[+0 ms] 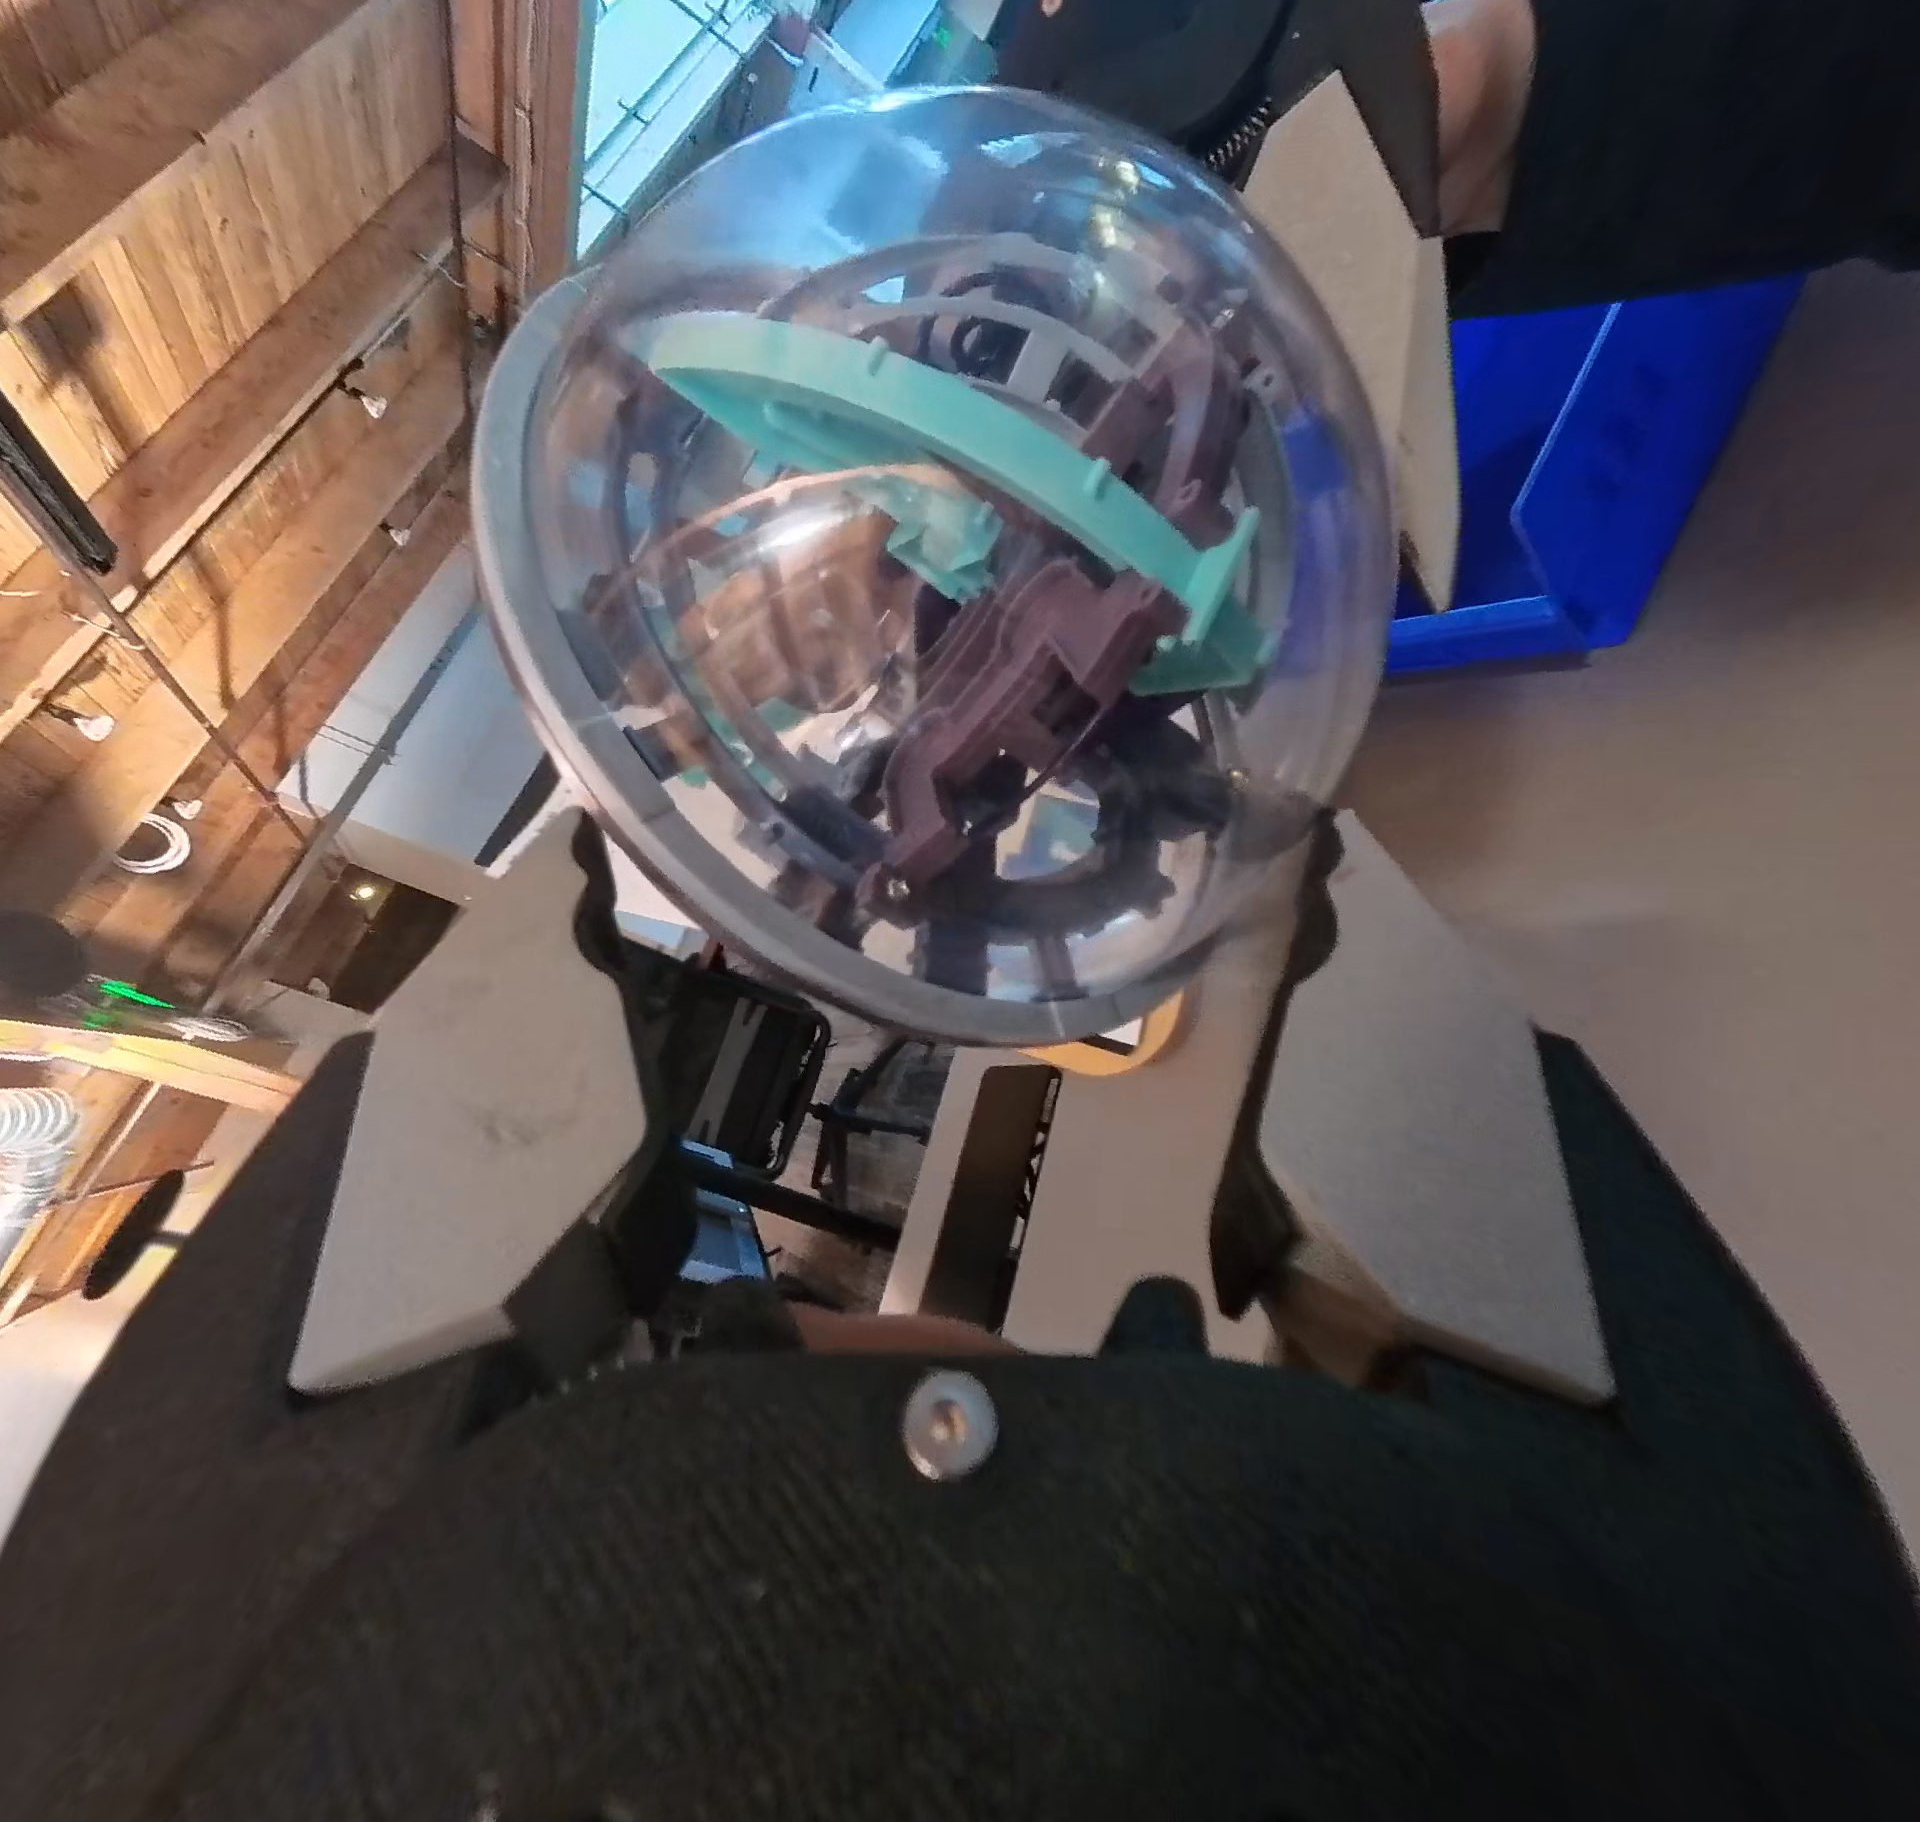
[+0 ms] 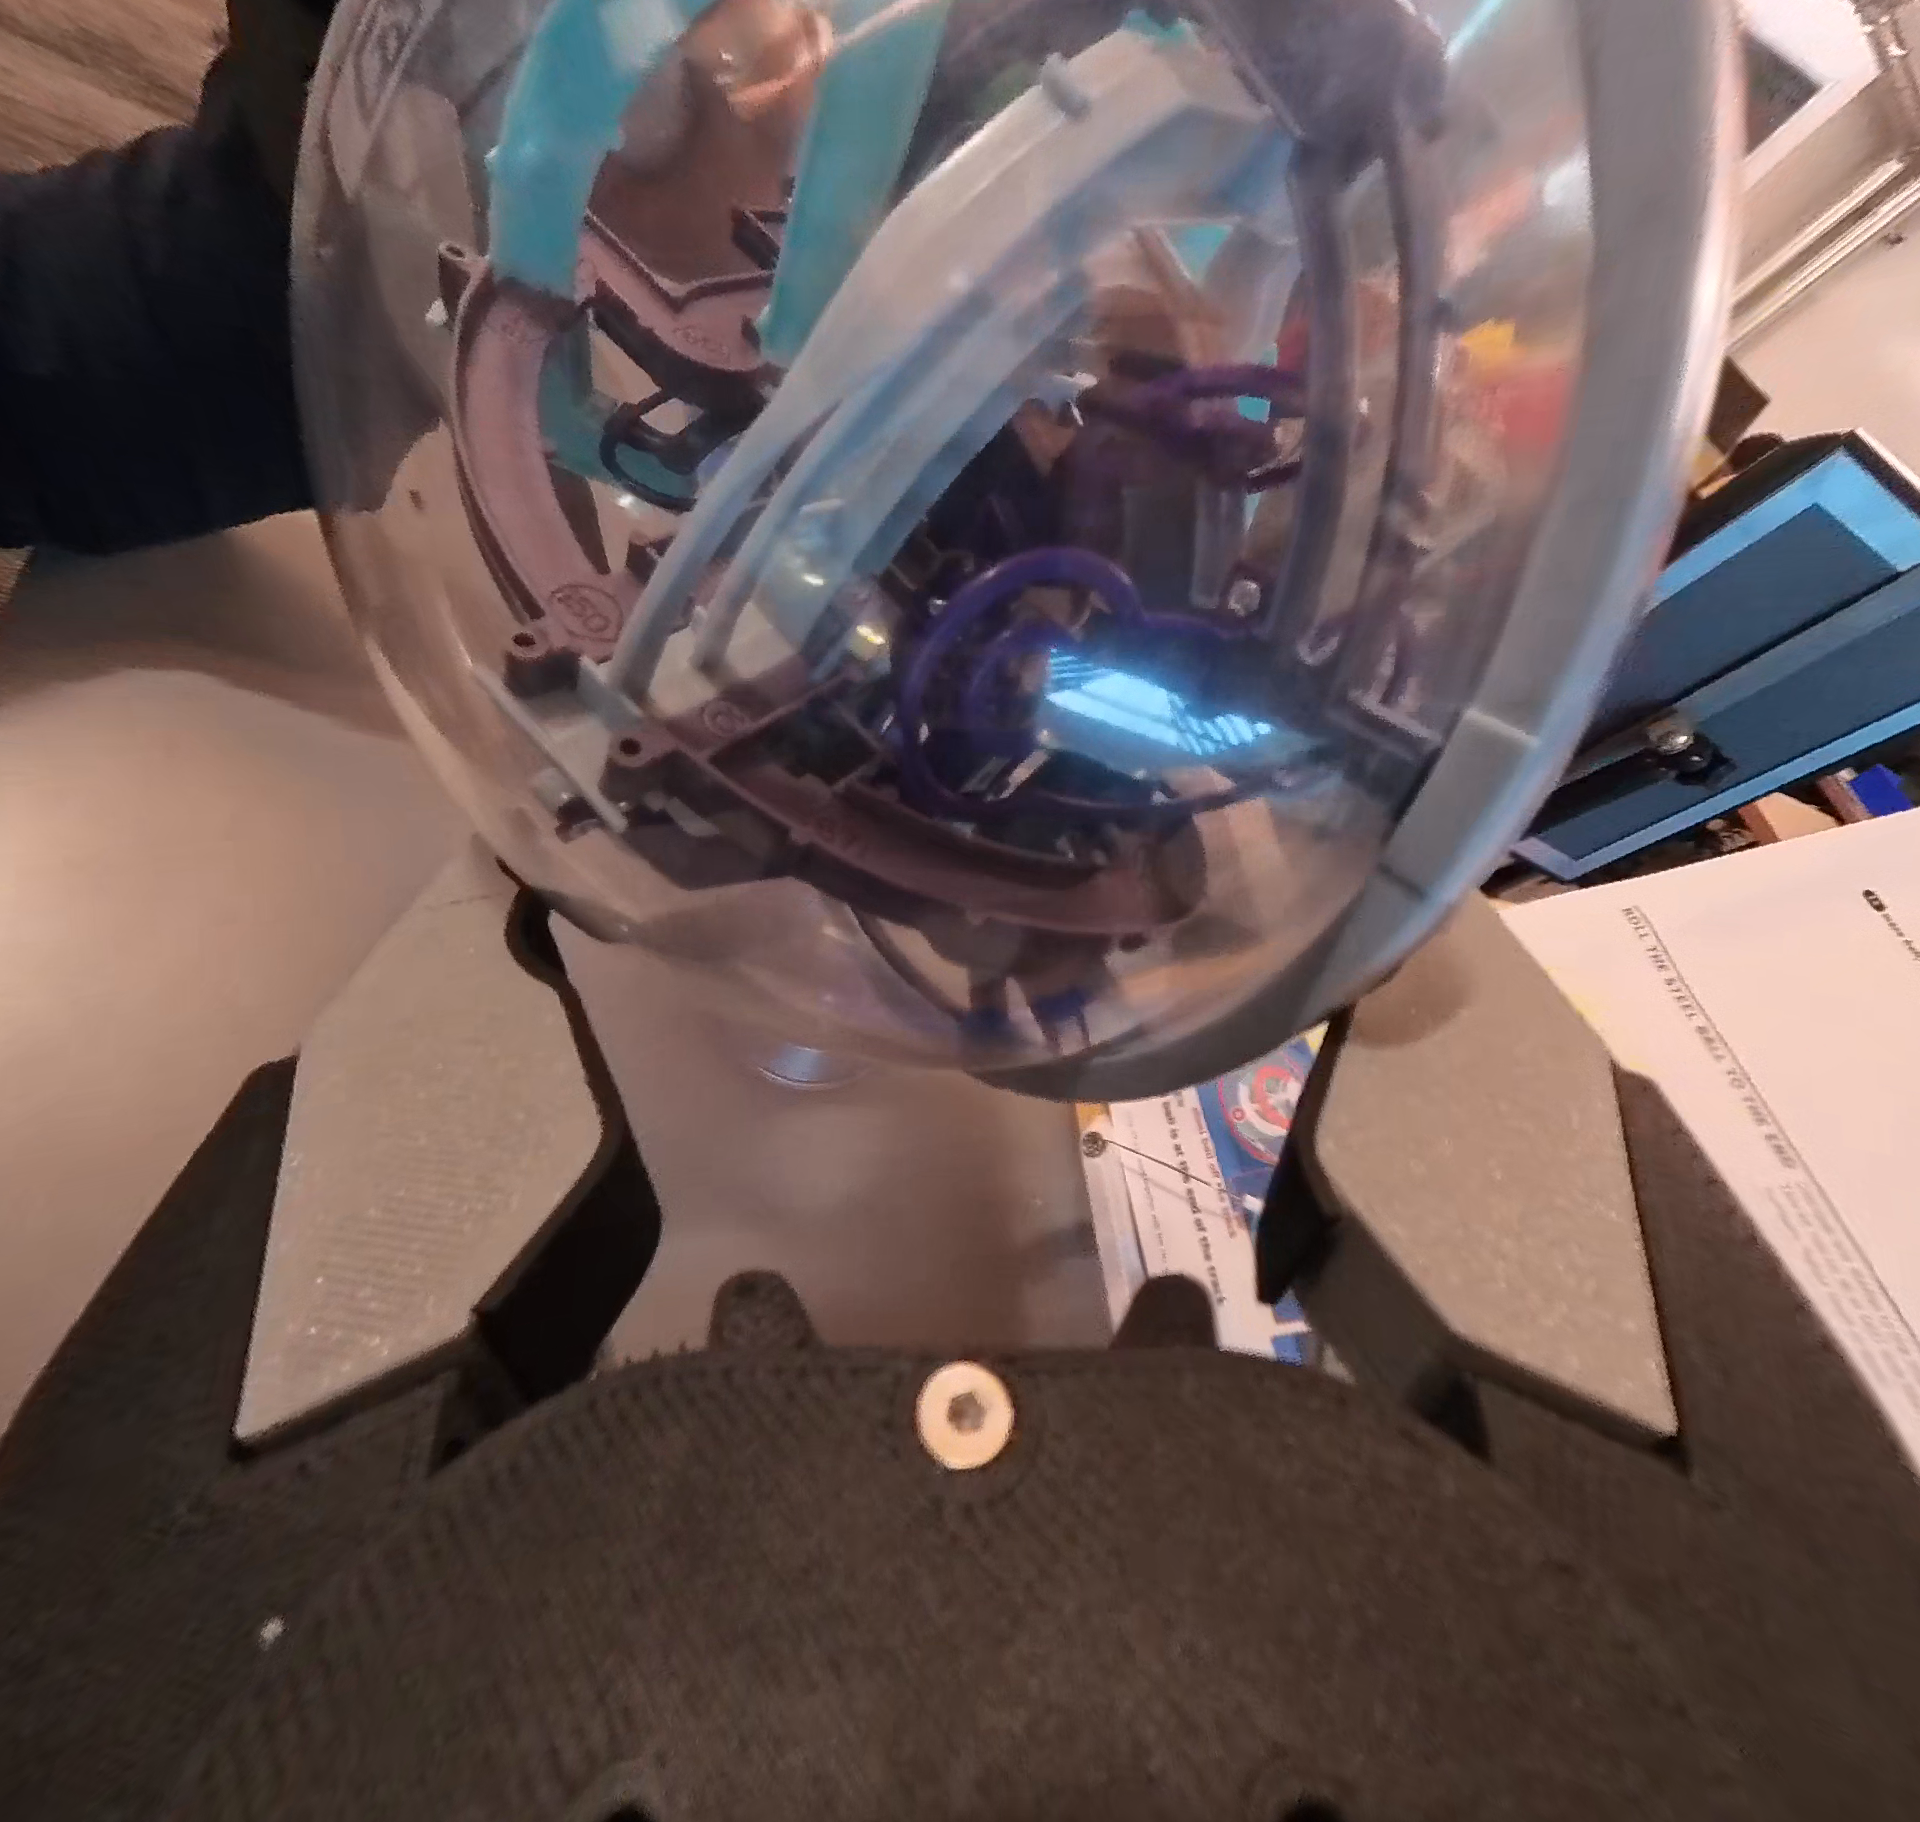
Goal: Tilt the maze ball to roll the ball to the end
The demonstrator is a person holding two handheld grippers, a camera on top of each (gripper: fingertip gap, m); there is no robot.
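Holding a clear plastic maze ball (image 1: 883, 567) with teal and purple tracks inside and a grey equator ring, off the table, between the left gripper (image 1: 951, 832) and right gripper (image 2: 930, 951), each spread wide and pressing both fingertips against the shell (steel ball indiscernible). Lying near right: white printed paper (image 2: 1704, 1066); sitting far right: blue plastic bin (image 1: 1621, 484).

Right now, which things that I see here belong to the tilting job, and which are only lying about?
Belong to the job:
- maze ball, held up between both grippers
- left gripper
- right gripper

Only lying about:
- blue bin on the table
- printed sheet
- coloured leaflet under the ball
- blue box
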